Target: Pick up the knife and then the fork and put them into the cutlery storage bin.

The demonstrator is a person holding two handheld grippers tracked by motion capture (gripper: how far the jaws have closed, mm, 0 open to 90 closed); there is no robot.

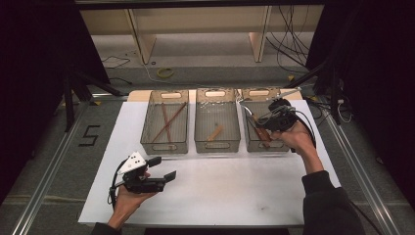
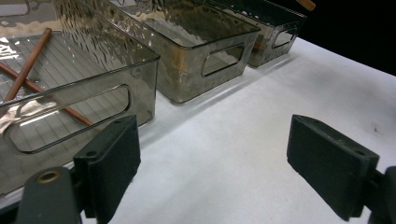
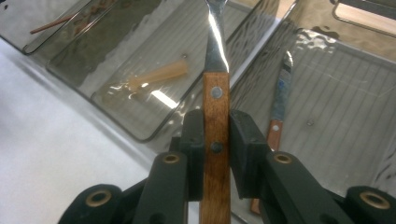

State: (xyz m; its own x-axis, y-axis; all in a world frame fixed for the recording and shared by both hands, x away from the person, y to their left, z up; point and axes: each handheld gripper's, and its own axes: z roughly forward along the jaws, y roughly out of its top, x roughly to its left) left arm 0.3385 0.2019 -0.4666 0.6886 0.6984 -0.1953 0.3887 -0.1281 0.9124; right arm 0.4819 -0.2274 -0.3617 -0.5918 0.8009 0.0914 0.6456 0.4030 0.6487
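In the high view, a white tabletop (image 1: pixel 235 191) carries three smoky clear bins in a row along its far edge. The left bin (image 1: pixel 165 122) holds two crossed chopsticks (image 1: pixel 169 122), the middle bin (image 1: pixel 217 121) holds a short pale wooden piece (image 1: pixel 214 132), and the right bin (image 1: pixel 264 122) holds a wood-handled utensil (image 1: pixel 260 132) lying on its floor. The right gripper (image 1: pixel 262 119) is held by a hand over the right bin, near the tabletop's far right corner, and a metal blade end (image 1: pixel 288 92) sticks out past that bin's far rim. The left gripper (image 1: pixel 163 169) is held low over the near left part of the tabletop, well apart from the bins, its jaws spread with nothing between them. In the left gripper view, the two black jaws stand wide apart over bare white surface, and the left bin (image 2: pixel 93 74) with its chopsticks (image 2: pixel 28 70) lies just beyond the jaw at the picture's left, with the middle bin (image 2: pixel 205 51) and right bin (image 2: pixel 275 32) farther off. In the right gripper view, the jaws are pressed against both sides of the brown wooden handle of a riveted utensil (image 3: pixel 216 116), gripping it at the lower rivet; its shiny metal shaft runs up past the top of the picture, over the rim between two bins. A second wood-handled knife (image 3: pixel 279 102) lies flat on the ribbed floor of the bin (image 3: pixel 355 116) beneath, and the pale wooden piece (image 3: pixel 159 75) lies in the neighbouring bin (image 3: pixel 116 116).
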